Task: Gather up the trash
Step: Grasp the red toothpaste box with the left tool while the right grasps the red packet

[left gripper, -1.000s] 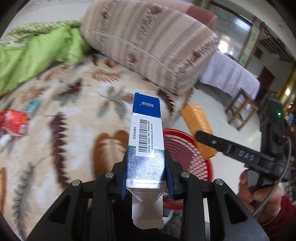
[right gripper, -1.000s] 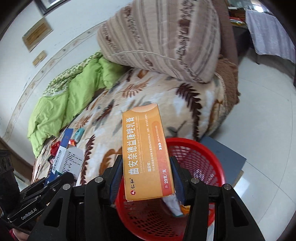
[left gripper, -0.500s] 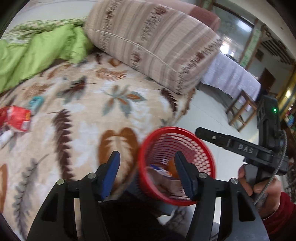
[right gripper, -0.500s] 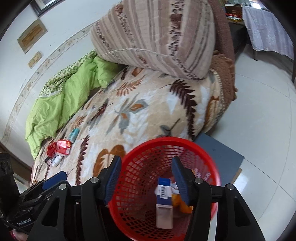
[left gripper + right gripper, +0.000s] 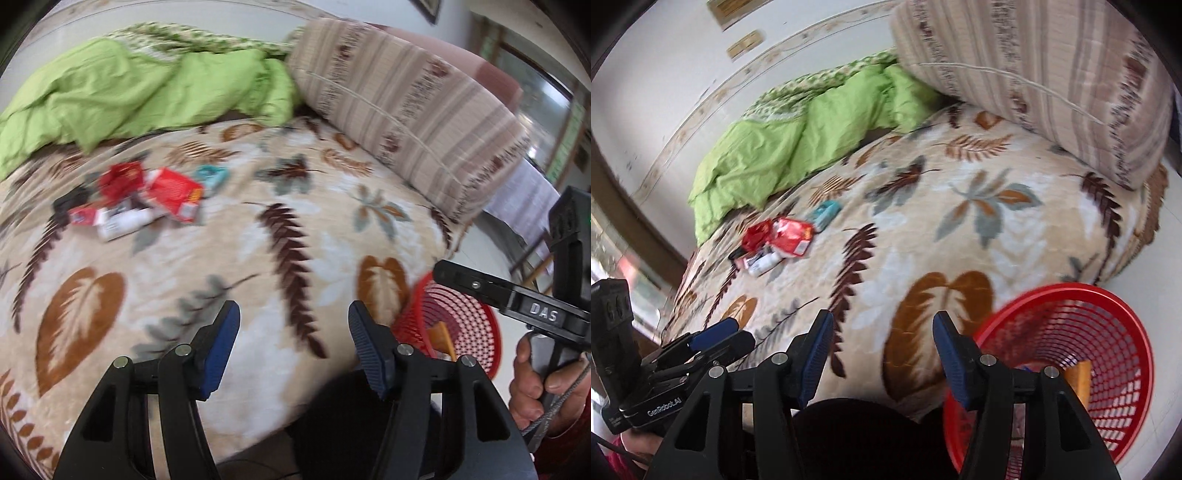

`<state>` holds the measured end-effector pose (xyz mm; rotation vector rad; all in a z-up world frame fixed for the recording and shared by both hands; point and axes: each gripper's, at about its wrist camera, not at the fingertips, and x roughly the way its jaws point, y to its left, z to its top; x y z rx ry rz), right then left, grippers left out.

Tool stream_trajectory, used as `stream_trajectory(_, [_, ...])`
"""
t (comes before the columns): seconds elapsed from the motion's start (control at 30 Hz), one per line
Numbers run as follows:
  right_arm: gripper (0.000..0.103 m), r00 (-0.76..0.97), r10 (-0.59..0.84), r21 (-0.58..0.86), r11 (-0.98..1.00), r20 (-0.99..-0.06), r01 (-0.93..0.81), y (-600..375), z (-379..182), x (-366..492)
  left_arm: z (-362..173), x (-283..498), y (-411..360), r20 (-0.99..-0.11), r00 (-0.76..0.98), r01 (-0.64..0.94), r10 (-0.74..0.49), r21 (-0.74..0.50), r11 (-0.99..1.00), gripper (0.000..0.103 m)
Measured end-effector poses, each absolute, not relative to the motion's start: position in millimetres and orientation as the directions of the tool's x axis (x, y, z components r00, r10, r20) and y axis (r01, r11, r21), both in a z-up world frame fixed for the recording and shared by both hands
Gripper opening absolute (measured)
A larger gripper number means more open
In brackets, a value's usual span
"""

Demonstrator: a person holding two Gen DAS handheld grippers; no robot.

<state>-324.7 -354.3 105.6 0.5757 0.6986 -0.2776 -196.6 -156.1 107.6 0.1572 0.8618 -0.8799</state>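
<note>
**Trash collection part done: both grippers empty, a heap left on the bed**

The left gripper and the right gripper were each shown with jaws spread apart and nothing held between them. A red basket was placed on the floor just beside the edge of the bed, and an orange box was seen inside it, so part of the task was judged to be done. Other contents of the basket were largely hidden by the right gripper.

The remaining trash was found in one heap on the leaf-patterned blanket, well apart from the basket: red wrappers, a white tube or small box, a dark item and a teal packet just beside them. Blur kept the smaller pieces from being identified.

A green quilt was bunched behind the heap, and a striped pillow was laid along the far side. Nothing was seen standing between the grippers and the heap; several more trips across the blanket were judged to be needed.
</note>
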Motion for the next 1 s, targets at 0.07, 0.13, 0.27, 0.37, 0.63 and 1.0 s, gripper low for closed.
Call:
stream_trajectory(0.07, [0.059,0.737,-0.034,0.389,0.832,-0.675,0.395,-344.1,107.3,-311.0,104.5,-184.2,-140.9,-0.718,0.355,0.698,-0.598,-0.222,0.681,0.060])
stream_trajectory(0.13, [0.059,0.734,-0.016,0.362,0.863,-0.679,0.353,-329.4,109.9,-291.7,101.4,-169.4,-123.4,-0.716,0.381,0.657,-0.585,-0.236,0.716,0.060])
stream_trajectory(0.27, [0.059,0.730,0.006,0.305,0.911,-0.683,0.279,-304.9,114.5,-255.7,96.3,-137.5,-88.0,-0.708,0.463,0.557,-0.533,-0.235,0.797,0.060])
stream_trajectory(0.37, [0.059,0.727,0.016,0.263,0.938,-0.687,0.228,-285.9,114.4,-225.0,89.7,-116.7,-64.3,-0.710,0.511,0.480,-0.485,-0.233,0.846,0.060])
stream_trajectory(0.63, [0.056,0.707,-0.038,0.079,0.988,-0.706,0.132,-232.7,97.8,-128.8,63.0,-75.9,-24.7,-0.728,0.565,0.332,-0.387,-0.229,0.915,0.060])
stream_trajectory(1.0, [0.029,0.645,-0.281,-0.255,0.957,-0.710,0.136,-205.5,46.3,-13.5,50.4,-49.2,-9.5,-0.728,0.550,0.299,-0.410,-0.287,0.910,0.060])
